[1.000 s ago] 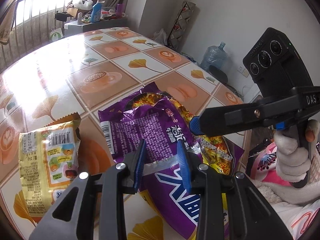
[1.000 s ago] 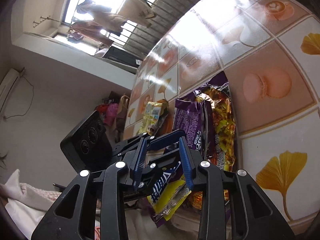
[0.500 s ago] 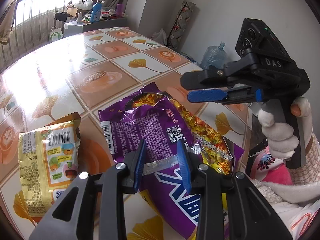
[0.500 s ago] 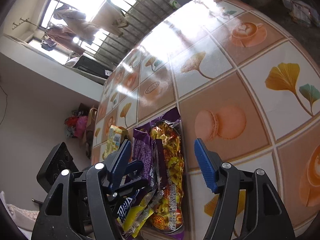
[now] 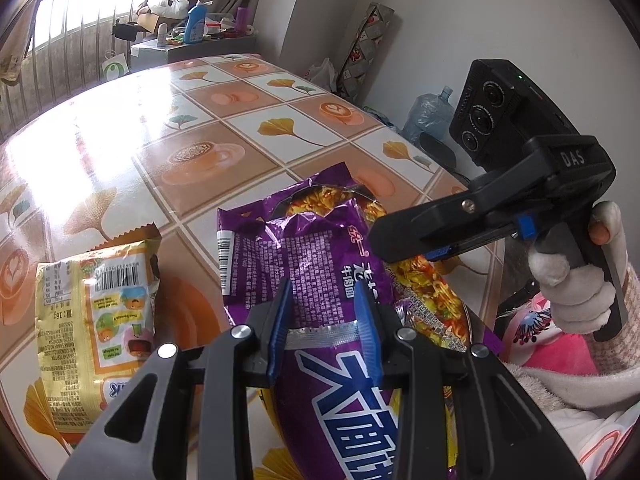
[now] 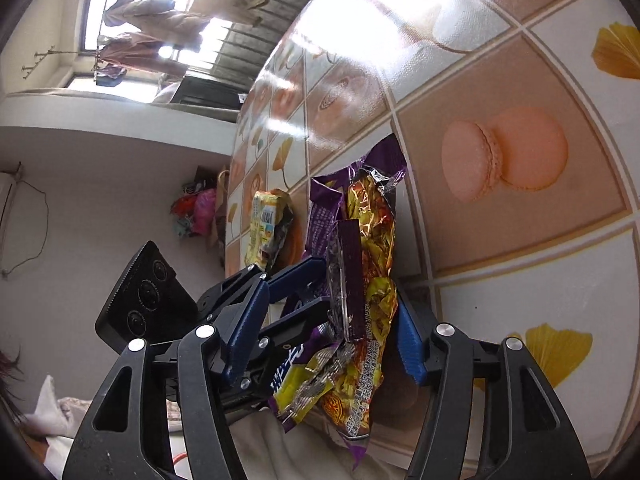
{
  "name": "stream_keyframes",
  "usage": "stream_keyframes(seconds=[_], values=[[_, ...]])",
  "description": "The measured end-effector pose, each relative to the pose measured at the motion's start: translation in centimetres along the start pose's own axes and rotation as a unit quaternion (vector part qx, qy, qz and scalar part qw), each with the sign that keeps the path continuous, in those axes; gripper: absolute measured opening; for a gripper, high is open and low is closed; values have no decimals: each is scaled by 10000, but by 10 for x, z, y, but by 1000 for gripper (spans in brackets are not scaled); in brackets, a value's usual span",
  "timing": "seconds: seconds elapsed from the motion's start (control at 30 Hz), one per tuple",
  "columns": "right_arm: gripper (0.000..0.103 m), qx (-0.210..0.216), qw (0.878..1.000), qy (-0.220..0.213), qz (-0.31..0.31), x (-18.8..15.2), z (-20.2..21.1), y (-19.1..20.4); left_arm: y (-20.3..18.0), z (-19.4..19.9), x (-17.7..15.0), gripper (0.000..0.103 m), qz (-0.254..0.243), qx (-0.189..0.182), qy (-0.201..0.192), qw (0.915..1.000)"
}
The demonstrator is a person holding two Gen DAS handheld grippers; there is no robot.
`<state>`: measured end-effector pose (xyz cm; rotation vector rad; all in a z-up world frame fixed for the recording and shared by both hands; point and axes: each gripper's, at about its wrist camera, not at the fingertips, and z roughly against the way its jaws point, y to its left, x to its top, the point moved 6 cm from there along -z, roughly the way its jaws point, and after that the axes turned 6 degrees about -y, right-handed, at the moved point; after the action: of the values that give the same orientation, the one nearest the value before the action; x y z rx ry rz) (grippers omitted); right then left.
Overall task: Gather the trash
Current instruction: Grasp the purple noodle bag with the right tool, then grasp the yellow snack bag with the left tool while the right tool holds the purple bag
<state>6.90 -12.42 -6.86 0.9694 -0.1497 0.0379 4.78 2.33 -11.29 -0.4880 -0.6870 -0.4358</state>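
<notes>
The purple noodle wrapper (image 5: 320, 264) lies on the table (image 5: 120, 148) in the lower middle of the left wrist view. Its long axis runs from the bottom of the frame up to the centre, and its torn open end points away, to the far side of the table. In the right wrist view the same wrapper (image 6: 360, 264) stands as a narrow strip in the middle of the frame, with the open end at the top.

The left gripper (image 5: 323, 330) has its two blue fingers partly spread, one on each side of the wrapper's silver seam; whether they press it, the pictures do not tell. The right gripper (image 6: 328, 332) has its fingers spread wide around the lower edge of the wrapper and does not clamp it.

The table carries a glossy cloth with squares of coffee cups, macarons and yellow leaves. Strong light from the barred window (image 5: 68, 20) at the upper left shines on it. A water bottle (image 5: 426, 114) stands on the floor by the white wall at the right.

There are two wrappers: the purple one and one yellow snack bag (image 5: 94, 332), just beside it at the lower left. Two grippers are in view.
</notes>
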Motion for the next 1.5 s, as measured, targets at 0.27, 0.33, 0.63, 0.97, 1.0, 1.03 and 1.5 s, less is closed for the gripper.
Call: stream_keyframes(seconds=[0.27, 0.33, 0.63, 0.97, 1.0, 1.03, 1.5], values=[[8, -280, 9994, -191, -106, 0, 2, -13, 3, 4, -1, 31, -89, 18, 23, 10000], [7, -250, 9992, -260, -148, 0, 7, -17, 5, 11, 0, 31, -85, 46, 31, 9999], [5, -256, 9985, -480, -13, -1, 12, -19, 74, 78, 17, 38, 473, 1069, -396, 9924], [5, -526, 9957, -760, 111, -2, 28, -25, 95, 56, -1, 75, 536, 1615, 268, 9850], [5, -527, 9955, -783, 89, -3, 29, -26, 94, 53, -1, 76, 558, 1621, 307, 9847], [5, -512, 9954, -809, 58, -4, 30, -28, 94, 51, -2, 77, 556, 1655, 334, 9841], [5, -357, 9953, -897, -53, -5, 26, -27, 94, 40, -11, 78, 341, 2073, 539, 9762]])
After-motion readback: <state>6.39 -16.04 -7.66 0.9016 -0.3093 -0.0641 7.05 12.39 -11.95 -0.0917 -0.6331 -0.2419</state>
